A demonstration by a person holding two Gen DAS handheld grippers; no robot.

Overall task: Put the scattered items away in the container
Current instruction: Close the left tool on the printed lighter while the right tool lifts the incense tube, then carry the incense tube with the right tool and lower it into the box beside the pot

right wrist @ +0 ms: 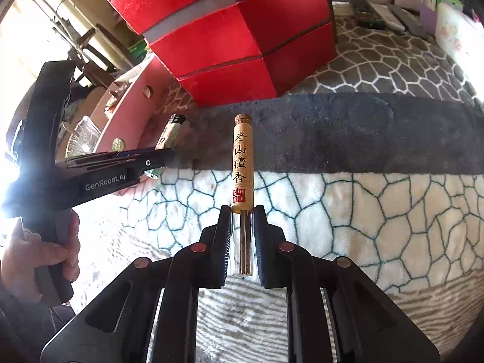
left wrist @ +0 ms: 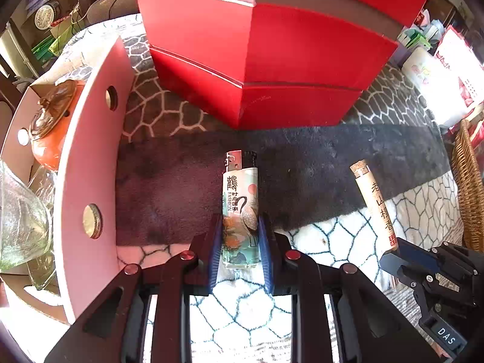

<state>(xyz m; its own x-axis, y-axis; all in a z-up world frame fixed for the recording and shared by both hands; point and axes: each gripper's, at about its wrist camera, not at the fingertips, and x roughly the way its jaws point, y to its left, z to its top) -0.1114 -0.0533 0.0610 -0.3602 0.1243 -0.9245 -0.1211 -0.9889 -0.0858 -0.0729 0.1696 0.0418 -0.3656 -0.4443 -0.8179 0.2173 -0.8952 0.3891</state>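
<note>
My left gripper [left wrist: 239, 227] is shut on a lighter [left wrist: 240, 199] printed with a crane, held above the patterned blanket; it also shows in the right wrist view [right wrist: 169, 133]. My right gripper [right wrist: 242, 211] is shut on a glass incense tube [right wrist: 243, 163] with a tan label and cork stopper; the tube also shows in the left wrist view [left wrist: 376, 202]. A pink-walled open box [left wrist: 87, 163] stands at the left, holding an orange teapot [left wrist: 51, 127] and glassware [left wrist: 21, 214]. Both grippers are side by side in front of the dark fur strip [left wrist: 332, 163].
A tall red stacked box [left wrist: 257, 48] stands just behind the fur strip. A wicker basket [left wrist: 470, 187] is at the far right. Remote controls [right wrist: 381, 15] lie at the back right. The blanket [right wrist: 378, 217] covers the whole surface.
</note>
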